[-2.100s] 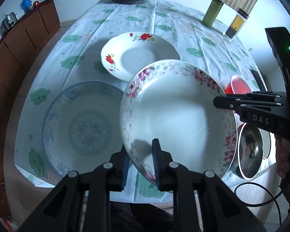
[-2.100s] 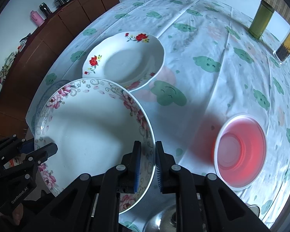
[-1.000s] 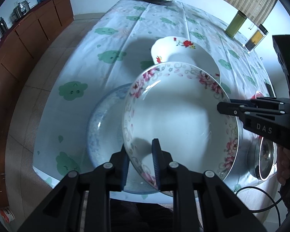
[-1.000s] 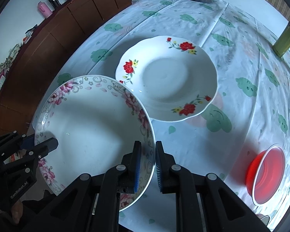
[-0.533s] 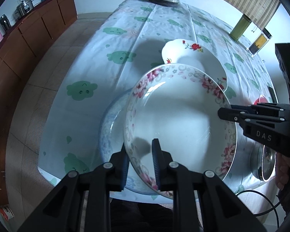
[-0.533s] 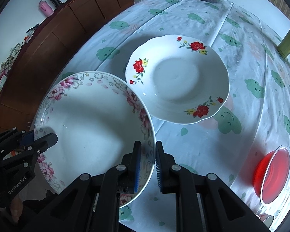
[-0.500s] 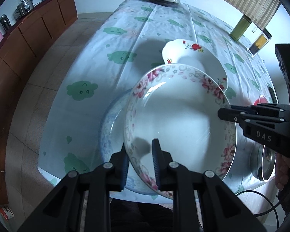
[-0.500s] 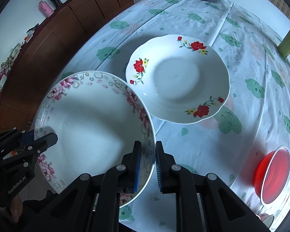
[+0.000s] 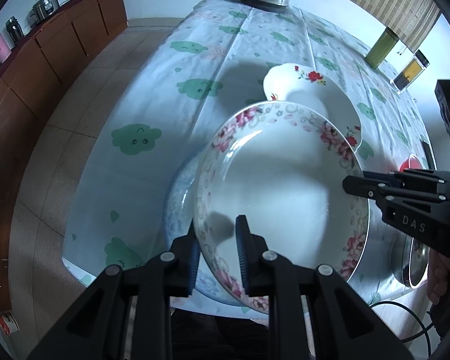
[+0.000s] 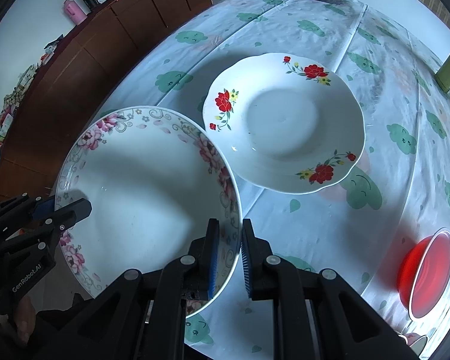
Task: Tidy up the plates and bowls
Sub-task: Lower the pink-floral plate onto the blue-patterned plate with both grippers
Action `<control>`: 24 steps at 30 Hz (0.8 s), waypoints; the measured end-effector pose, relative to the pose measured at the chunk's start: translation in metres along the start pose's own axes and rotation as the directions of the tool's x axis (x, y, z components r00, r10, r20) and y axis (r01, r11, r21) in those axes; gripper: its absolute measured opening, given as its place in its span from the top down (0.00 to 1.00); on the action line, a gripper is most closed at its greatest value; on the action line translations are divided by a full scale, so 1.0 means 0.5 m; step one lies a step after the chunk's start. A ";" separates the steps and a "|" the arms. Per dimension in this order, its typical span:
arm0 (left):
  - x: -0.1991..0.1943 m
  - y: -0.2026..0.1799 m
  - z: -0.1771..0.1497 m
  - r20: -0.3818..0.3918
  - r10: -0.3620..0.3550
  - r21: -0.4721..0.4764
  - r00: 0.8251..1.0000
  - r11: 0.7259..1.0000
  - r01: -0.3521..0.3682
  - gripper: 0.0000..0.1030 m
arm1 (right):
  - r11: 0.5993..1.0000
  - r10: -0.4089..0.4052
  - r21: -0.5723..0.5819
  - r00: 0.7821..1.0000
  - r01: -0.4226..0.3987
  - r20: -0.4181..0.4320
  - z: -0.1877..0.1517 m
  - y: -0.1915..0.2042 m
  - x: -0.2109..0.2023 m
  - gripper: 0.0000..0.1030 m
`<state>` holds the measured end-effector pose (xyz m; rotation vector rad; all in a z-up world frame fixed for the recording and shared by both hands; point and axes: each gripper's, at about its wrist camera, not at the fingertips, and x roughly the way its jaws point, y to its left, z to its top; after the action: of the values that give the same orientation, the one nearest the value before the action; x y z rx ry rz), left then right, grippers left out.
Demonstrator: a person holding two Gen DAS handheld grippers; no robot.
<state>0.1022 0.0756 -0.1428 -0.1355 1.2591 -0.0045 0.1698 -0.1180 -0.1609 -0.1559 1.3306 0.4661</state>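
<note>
You are clamping the near rim of the pink plate [image 9: 279,180] with your left gripper [image 9: 216,234], one finger under the rim and one inside, while your right gripper [image 10: 228,246] is pinching the opposite rim, so the plate is hanging between both hands over the table [image 10: 315,219]. It is sitting above the blue plate [image 9: 177,198] at the table's near edge, overlapping it, with the red-flower plate [image 10: 285,120] lying just beyond and the red bowl [image 10: 426,270] resting well off to your right.
</note>
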 end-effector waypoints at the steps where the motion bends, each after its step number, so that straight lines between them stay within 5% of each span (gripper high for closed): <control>1: 0.000 0.002 0.000 0.000 0.001 -0.003 1.000 1.000 -0.001 0.81 | 1.000 0.000 -0.002 1.000 0.000 0.000 0.000 0.001 0.000 0.85; 24: 0.010 0.036 0.014 0.001 0.019 -0.046 1.000 0.999 -0.019 0.81 | 0.999 0.013 -0.032 1.000 -0.013 -0.020 -0.003 0.028 0.014 0.85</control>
<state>0.1090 0.0937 -0.1473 -0.1635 1.2594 0.0407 0.1638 -0.1043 -0.1656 -0.1790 1.3444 0.4981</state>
